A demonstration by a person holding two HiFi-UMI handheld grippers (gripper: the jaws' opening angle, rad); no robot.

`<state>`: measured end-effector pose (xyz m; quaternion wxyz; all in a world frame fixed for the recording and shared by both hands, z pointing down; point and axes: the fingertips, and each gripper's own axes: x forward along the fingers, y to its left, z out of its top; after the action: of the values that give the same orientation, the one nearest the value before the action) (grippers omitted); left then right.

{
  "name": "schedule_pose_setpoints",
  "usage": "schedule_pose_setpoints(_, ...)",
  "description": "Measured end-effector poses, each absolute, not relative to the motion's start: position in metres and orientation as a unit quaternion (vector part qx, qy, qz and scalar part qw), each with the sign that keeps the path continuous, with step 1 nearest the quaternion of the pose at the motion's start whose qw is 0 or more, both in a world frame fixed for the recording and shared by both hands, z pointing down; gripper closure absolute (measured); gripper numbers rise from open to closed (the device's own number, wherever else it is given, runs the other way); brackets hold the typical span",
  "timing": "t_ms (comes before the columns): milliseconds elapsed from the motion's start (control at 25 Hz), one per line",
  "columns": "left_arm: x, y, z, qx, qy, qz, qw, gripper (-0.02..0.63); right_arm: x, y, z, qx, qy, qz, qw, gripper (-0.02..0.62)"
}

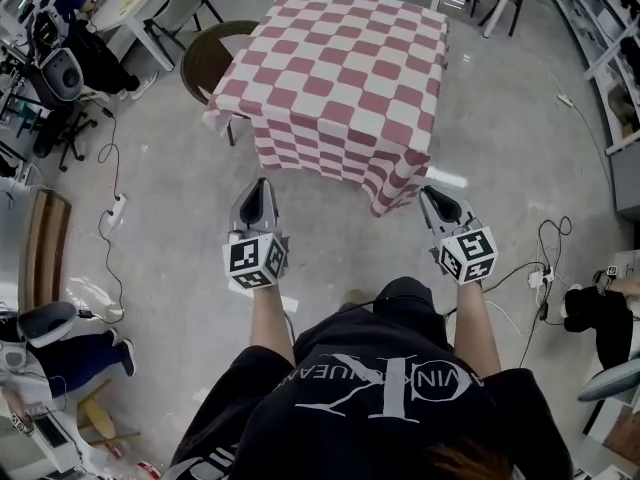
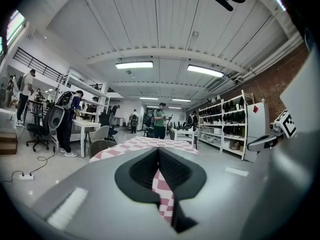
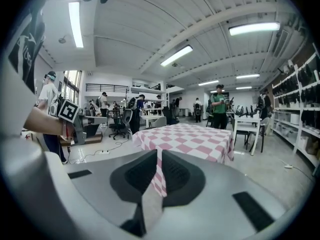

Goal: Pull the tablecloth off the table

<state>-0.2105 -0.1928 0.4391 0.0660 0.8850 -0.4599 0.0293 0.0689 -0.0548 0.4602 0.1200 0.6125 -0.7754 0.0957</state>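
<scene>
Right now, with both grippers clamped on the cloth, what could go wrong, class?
The left gripper and right gripper pinch only thin edges of the tablecloth, so it may slip free. The cloth drapes beside a chair and could snag. A corded power strip beside the person could trip them.

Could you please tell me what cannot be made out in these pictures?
- The table top: in all views, covered by the tablecloth.
- Where the left gripper and right gripper pinch the tablecloth: in the head view, too small and hidden by the gripper bodies; their own views show it.
- The chair: in the head view, partly behind the tablecloth.
</scene>
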Motion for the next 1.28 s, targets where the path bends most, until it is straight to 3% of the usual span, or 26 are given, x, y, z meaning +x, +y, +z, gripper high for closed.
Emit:
schedule_pose_setpoints(440, -0.161, -0.25, 0.461, 0.871, -0.483, 0.043, 0.077, 0.594, 0.129, -0.143, 0.474, 0.591, -0.793, 0.096, 0.114, 0.575)
schedule_pose_setpoints(1040, -0.039, -0.378, 0.472, 0.838, -0.534, 0.044, 0.101, 0.594, 0.231, -0.306, 0.502, 0.487, -0.849, 0.107, 0.175, 0.574)
schedule_pose_setpoints(1280, -0.006, -0.399, 0.483, 0.834, -0.54, 0.06, 0.099, 0.594, 0.255, -0.343, 0.52, 0.452, -0.865, 0.12, 0.185, 0.514)
